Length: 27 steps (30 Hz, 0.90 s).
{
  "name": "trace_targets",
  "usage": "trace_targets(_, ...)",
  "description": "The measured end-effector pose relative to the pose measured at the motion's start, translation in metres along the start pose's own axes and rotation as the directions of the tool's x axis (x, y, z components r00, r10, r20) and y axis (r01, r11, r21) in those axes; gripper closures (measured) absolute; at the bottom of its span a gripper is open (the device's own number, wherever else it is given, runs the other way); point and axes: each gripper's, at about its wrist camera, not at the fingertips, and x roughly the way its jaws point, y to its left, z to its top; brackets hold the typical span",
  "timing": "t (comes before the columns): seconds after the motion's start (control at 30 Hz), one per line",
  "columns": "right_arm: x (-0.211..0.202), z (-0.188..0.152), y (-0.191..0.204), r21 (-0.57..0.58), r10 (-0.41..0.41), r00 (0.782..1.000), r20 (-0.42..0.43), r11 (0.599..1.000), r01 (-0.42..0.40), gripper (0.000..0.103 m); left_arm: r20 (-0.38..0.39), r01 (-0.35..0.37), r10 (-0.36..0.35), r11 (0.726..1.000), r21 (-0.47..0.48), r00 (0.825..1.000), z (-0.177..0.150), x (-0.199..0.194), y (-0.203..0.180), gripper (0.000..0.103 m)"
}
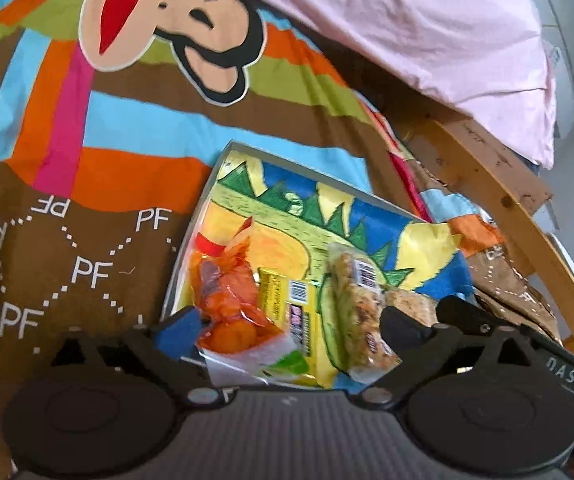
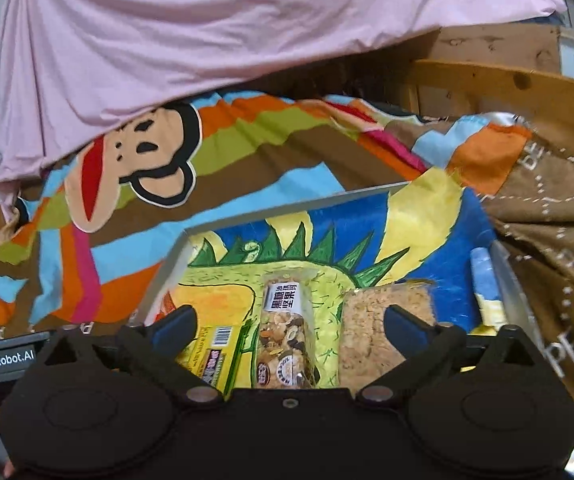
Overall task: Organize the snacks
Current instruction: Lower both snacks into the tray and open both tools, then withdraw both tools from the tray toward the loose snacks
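A dinosaur-printed tray (image 2: 371, 196) is seen on the monkey bedspread (image 1: 107, 140). In it, side by side, lie four snacks (long axes running away from the grippers). The nut bar (image 2: 285, 336) sits between the wide-open, empty right gripper (image 2: 289, 328); the left gripper (image 1: 291, 328), likewise open, frames the orange packet (image 1: 229, 300).

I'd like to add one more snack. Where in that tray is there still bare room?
The tray's far half is free, from the nut bar's top to the far rim. The near half is crowded: orange packet, yellow packet, nut bar and oat slab lie side by side.
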Motion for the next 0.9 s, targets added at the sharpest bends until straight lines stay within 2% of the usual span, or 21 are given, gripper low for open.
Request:
trace_targets(0.07,-0.014,0.001,-0.001,-0.002,-0.003,1.000,0.009,1.000,0.003,0.001,0.009,-0.015,0.015,1.000,0.016,1.000,-0.005,-0.010,-0.006,0.003)
trace_targets(0.23,-0.046,-0.006,-0.002,-0.026,-0.012,0.999,0.032,1.000,0.013,0.001,0.063,-0.122,0.119,0.991,0.047,0.991,-0.021,-0.039,-0.020,0.001)
trace_targets(0.37,-0.074,-0.014,-0.007,-0.055,-0.030,0.999,0.042,0.998,0.032,0.001,0.101,-0.162,0.155,0.984,0.073,0.983,-0.031,-0.063,-0.030,0.001)
trace_targets(0.63,-0.132,-0.037,-0.022,-0.060,-0.067,0.996,0.057,0.996,0.070,0.001,0.219,-0.207,0.172,0.967,0.148,0.961,-0.057,-0.115,-0.053,0.000)
trace_targets(0.77,-0.157,-0.051,-0.023,-0.099,-0.089,0.995,0.053,0.991,0.094,0.001,0.218,-0.213,0.171,0.959,0.189,0.961,-0.072,-0.133,-0.059,0.000)
trace_targets(0.9,-0.177,-0.075,-0.024,-0.114,-0.112,0.994,-0.008,0.987,0.111,0.001,0.201,-0.238,0.194,0.945,0.223,0.960,-0.091,-0.145,-0.058,0.000)
